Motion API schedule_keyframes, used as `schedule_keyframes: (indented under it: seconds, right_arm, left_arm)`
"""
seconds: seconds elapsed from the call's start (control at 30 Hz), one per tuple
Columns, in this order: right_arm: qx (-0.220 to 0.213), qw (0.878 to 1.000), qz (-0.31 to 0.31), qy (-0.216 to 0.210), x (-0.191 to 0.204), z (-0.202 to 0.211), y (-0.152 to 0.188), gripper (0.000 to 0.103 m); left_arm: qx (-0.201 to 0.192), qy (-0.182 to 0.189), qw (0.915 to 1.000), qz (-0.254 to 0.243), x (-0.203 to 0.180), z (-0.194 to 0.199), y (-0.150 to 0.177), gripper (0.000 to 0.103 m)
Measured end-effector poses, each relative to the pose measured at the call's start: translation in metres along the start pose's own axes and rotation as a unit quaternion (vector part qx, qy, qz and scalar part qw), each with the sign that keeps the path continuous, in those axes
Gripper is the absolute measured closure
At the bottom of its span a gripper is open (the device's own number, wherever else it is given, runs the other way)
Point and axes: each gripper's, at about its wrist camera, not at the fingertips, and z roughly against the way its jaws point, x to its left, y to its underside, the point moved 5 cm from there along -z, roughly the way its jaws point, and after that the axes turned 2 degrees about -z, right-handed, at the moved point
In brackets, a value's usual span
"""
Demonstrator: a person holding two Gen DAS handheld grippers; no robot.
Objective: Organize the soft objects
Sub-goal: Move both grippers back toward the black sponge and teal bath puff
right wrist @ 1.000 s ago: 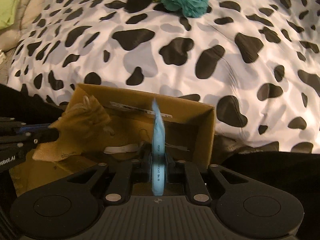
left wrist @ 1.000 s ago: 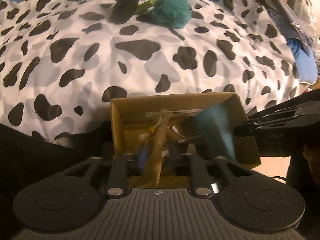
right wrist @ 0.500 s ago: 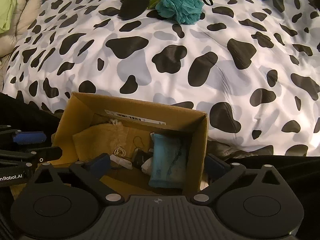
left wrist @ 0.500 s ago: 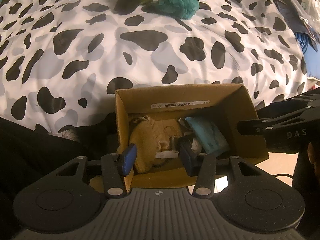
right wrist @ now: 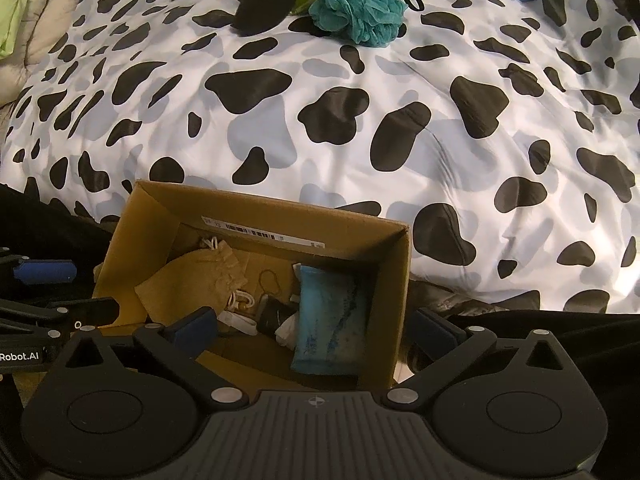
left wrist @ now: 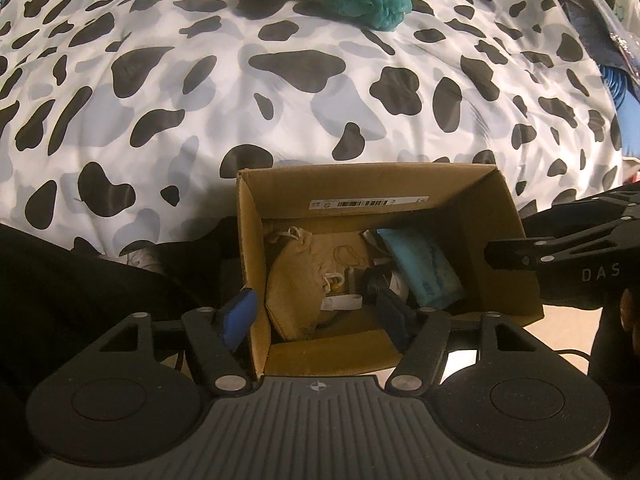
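Both of my grippers hang over the cardboard box (left wrist: 496, 216), low in the middle of each view, pointing steeply down into it. My left gripper (left wrist: 316, 316) is opening its jaws right now, one finger outside the box's left wall and the other inside, and nothing is pinched between them: the tan drawstring pouch (left wrist: 304, 280) lies loose on the box floor just beyond. My right gripper (right wrist: 316, 332) has its jaws spread wide and empty, straddling the box's right wall, with the blue pouch (right wrist: 332, 320) lying flat inside between them, untouched by the pads.

So I read this as the drop-off step finishing: two soft things are in the box.

Still out on the cow-print bed (right wrist: 360, 128), at the top centre of the frame, sit the teal bath pouf (right wrist: 360, 4) and a black soft item (right wrist: 264, 0) just beside it, with something green between them.

Next I'd lift clear of the box walls, reach up the bed, and close on the pouf's bulk rather than its loop.
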Motion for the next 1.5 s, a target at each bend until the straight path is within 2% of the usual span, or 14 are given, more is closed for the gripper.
schedule_keyframes:
  seconds: [0.23, 0.53, 0.83, 1.13, 1.5]
  right_arm:
    - [-0.010, 1.000, 0.009, 0.009, 0.002, 0.002, -0.002, 0.000]
    - [-0.025, 0.999, 0.016, 0.028, 0.001, 0.003, -0.004, 0.000]
    - [-0.044, 0.999, 0.000, 0.016, -0.001, 0.008, -0.012, 0.000]
    - [-0.083, 0.996, -0.028, -0.004, -0.013, 0.015, -0.034, 0.000]
    - [-0.126, 0.991, 0.000, 0.042, -0.030, 0.007, -0.075, 0.000]
  left_arm:
    - [-0.001, 0.011, 0.9999, 0.013, 0.001, 0.002, -0.004, 0.037]
    - [-0.029, 0.022, 0.9991, 0.020, 0.001, 0.010, -0.021, 0.037]
    - [-0.050, 0.009, 0.9986, 0.016, 0.009, 0.008, -0.045, 0.037]
    - [-0.077, -0.005, 0.9970, -0.005, 0.017, 0.003, -0.071, 0.037]
    - [-0.114, -0.025, 0.9926, -0.034, 0.026, -0.004, -0.103, 0.037]
